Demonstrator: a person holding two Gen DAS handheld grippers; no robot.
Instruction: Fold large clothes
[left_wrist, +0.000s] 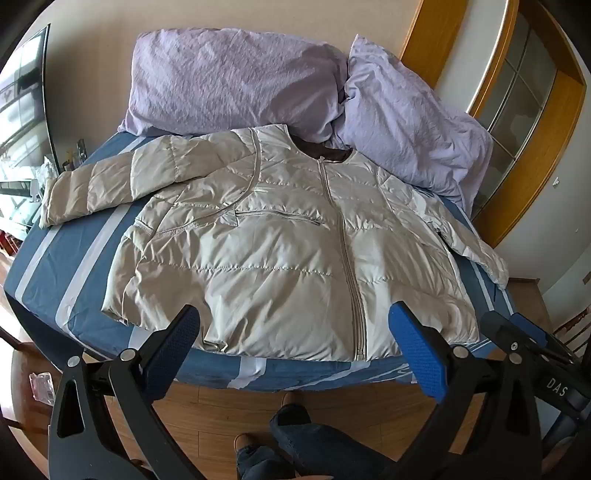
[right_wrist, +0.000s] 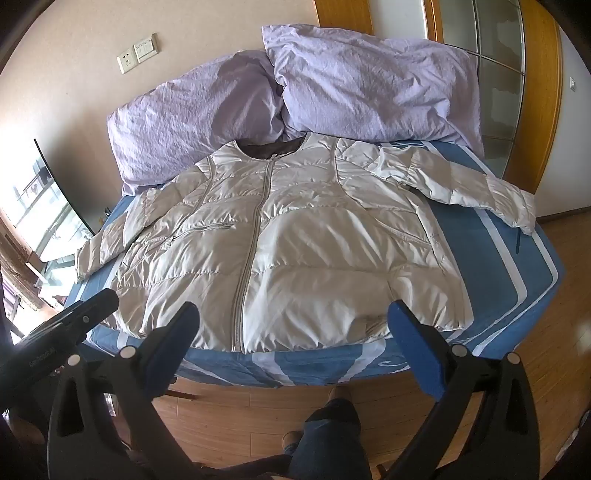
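The puffy jacket (left_wrist: 280, 236) is lying flat, zipped up, in the middle of the frame on the blue bed (left_wrist: 59, 258). The left gripper (left_wrist: 291, 328) and right gripper (right_wrist: 293, 325) are both hanging wide open over the hem at the bottom, holding nothing. The shiny cloth is probably slippery, so a thin pinch could be sliding off. The hem is sitting close to the bed's edge and could be dragged off.

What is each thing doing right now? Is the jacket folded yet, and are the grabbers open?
jacket: spread flat on the bed, zipped, sleeves out, not folded
left gripper: open, empty, hovering over the hem
right gripper: open, empty, hovering over the hem
pillows: two, crumpled, at the head of the bed
bed: covered by a blue striped sheet
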